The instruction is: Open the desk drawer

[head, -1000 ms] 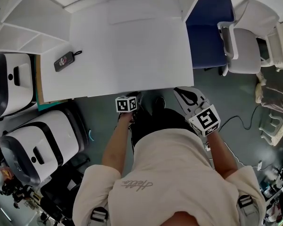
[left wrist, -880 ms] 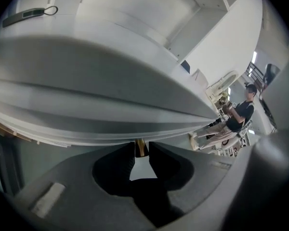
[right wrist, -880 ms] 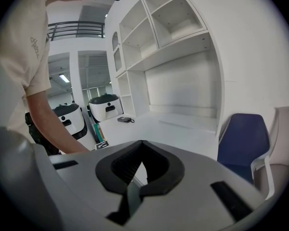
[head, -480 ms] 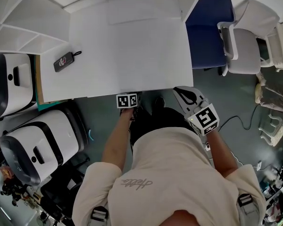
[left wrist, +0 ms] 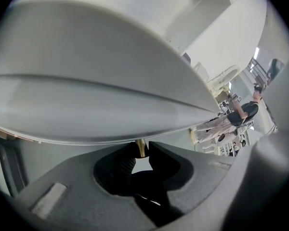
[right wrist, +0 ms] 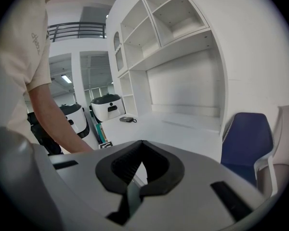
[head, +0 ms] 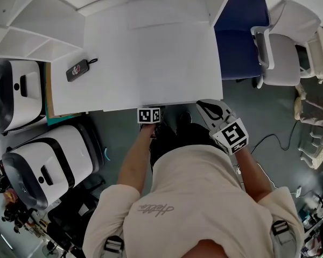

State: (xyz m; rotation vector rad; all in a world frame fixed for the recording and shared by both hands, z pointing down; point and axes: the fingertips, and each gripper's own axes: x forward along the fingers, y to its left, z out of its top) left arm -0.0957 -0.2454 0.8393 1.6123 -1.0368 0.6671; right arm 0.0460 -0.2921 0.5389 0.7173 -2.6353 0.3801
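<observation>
1. White shelving backed a bare white bench (head: 151,52), with a small dark fob (head: 78,69) near its left end, a blue chair (head: 242,36) to the right and two white machines (head: 48,160) on the floor to the left.
2. From the head view the drawer was hidden under the bench's front edge. In the left gripper view, the pale band (left wrist: 96,112) below the top seemed to be its front, apparently shut.
3. At that edge the left gripper (left wrist: 141,154) had its fingers pinched narrow on a small brass-coloured pull (left wrist: 140,147) hanging just below the band.
4. Beside the person's body and apart from the bench, the right gripper (right wrist: 142,162) had its fingers drawn together on nothing.
5. The step in hand looked like the pull itself, with the grip made and the drawer not yet out.
6. To do it well, the left gripper should draw straight back toward the body, level with the bench, at a steady pace.
7. Such a slim pull could slip from the fingers if tugged downward or sideways, so the squeeze should stay firm.
8. The body stood close to the edge and would need to give the drawer room.
</observation>
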